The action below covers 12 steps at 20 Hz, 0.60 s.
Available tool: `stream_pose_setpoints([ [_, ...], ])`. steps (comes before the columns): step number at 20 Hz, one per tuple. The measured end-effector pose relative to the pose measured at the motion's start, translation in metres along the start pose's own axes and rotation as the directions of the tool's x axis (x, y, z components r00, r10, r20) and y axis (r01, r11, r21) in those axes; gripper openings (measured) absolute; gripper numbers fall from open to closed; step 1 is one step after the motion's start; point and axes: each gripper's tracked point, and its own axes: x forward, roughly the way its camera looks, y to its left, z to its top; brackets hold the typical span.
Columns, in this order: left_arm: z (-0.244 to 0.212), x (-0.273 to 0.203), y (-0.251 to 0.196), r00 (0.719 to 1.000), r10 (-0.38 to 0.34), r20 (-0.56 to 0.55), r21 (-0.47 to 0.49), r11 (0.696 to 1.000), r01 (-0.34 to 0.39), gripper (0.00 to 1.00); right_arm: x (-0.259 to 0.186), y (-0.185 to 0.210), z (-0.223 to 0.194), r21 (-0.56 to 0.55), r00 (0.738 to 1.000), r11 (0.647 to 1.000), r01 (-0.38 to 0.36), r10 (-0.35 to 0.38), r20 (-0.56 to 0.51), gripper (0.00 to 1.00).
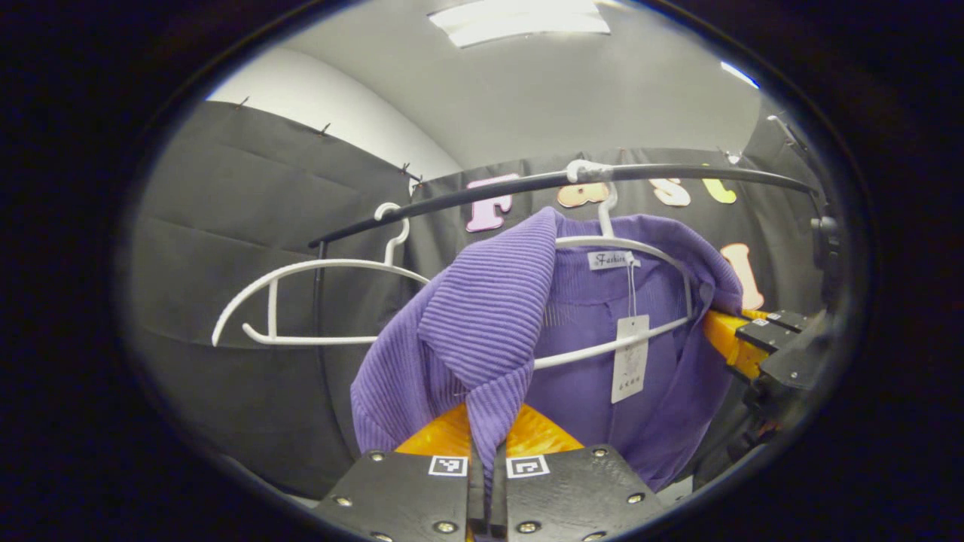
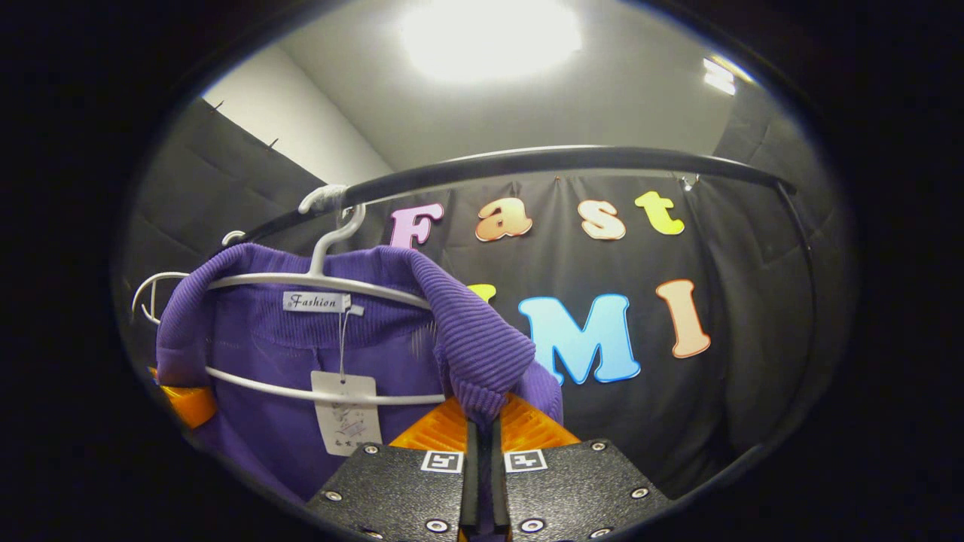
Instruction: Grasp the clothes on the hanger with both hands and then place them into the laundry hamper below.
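Both hand-held grippers, left [image 1: 488, 452] and right [image 2: 482, 433], pinch the shoulders of the purple knit sweater [image 1: 572, 361], which hangs on its white hanger [image 1: 640, 245] (hooked over the rail [image 1: 678, 173]). Pulling straight down could snag the collar.

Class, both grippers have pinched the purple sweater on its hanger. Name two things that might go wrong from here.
1. The sweater is draped over the white hanger, which hooks the rail; pulling down may drag the hanger off.
2. The left gripper and right gripper pinch only thin folds, so the knit might slip free.
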Motion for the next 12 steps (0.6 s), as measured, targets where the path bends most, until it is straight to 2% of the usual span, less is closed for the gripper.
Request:
stream_pose_setpoints([
  [1,0.004,-0.002,0.002,1.000,-0.003,0.007,0.005,1.000,0.003,0.04,0.003,-0.005,0.006,-0.007,1.000,1.000,0.009,-0.009,0.014,0.04],
  [2,0.011,-0.005,0.005,1.000,-0.007,0.016,0.012,1.000,0.007,0.08,0.006,-0.010,0.012,-0.013,0.999,1.000,0.016,-0.016,0.029,0.06],
  [4,0.027,-0.013,0.015,0.999,0.000,0.045,0.020,1.000,0.000,0.08,0.011,-0.020,0.023,-0.027,0.998,0.999,0.029,-0.028,0.060,0.06],
  [7,0.050,-0.023,0.032,0.998,0.004,0.059,0.026,1.000,-0.006,0.00,0.019,-0.031,0.035,-0.034,0.995,0.998,0.045,-0.041,0.091,0.05],
  [8,0.058,-0.026,0.039,0.998,0.008,0.060,0.016,1.000,-0.009,0.08,0.024,-0.035,0.039,-0.040,0.994,0.998,0.050,-0.046,0.099,0.05],
  [12,0.080,-0.023,0.070,0.997,0.040,0.061,-0.026,0.999,-0.038,0.08,0.042,-0.062,0.057,-0.069,0.985,0.993,0.094,-0.083,0.151,0.05],
])
